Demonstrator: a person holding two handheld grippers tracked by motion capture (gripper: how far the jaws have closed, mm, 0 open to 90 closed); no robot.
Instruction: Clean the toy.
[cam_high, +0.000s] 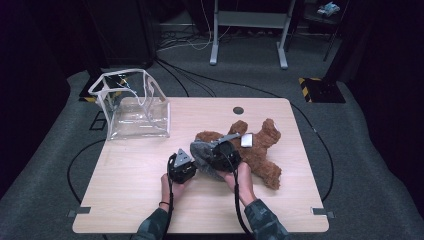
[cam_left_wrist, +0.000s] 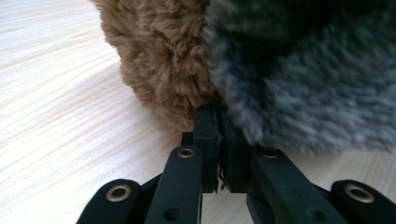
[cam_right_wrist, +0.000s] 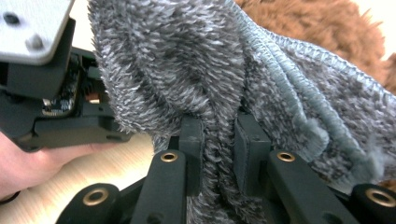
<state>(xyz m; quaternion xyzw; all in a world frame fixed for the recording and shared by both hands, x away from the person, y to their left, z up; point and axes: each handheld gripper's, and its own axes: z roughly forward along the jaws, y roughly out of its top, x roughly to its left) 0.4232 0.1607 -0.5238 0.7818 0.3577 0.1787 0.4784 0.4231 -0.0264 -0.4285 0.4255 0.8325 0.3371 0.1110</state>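
Light wooden table (cam_high: 130, 190), seen from above. A brown teddy bear (cam_high: 260, 150) lies flat in the right half of the table, nearer the far edge than the near one, limbs spread. A small white tag or patch (cam_high: 246, 140) sits on its body.

A grey fuzzy cloth (cam_high: 202, 152), a sleeve-like or hat-like piece with a stitched hem, is bunched at the bear's left end, touching the brown fur. Both tools work on it near the table's middle.

Left gripper (cam_high: 192, 162): jaws closed almost together. In the left gripper view (cam_left_wrist: 218, 122) the tips sit right where the brown fur meets the grey cloth; a thin bit of the grey cloth's edge appears caught between them, though the fur hides the exact contact. The grey plate on top of this gripper shows in the high view.

Right gripper (cam_high: 212, 152): jaws clamped on a fold of the grey cloth. In the right gripper view (cam_right_wrist: 219, 133) the fold runs down between the two pads (cam_right_wrist: 191, 140), pinched tight, with the hem trailing off to the right and brown fur behind it. The left gripper's body and the hand holding it show at that view's left side.

A clear plastic box-shaped bag (cam_high: 132, 105) with white trim stands open at the far left corner, well apart from the bear. A dark round hole (cam_high: 238, 110) marks the table near the far edge.
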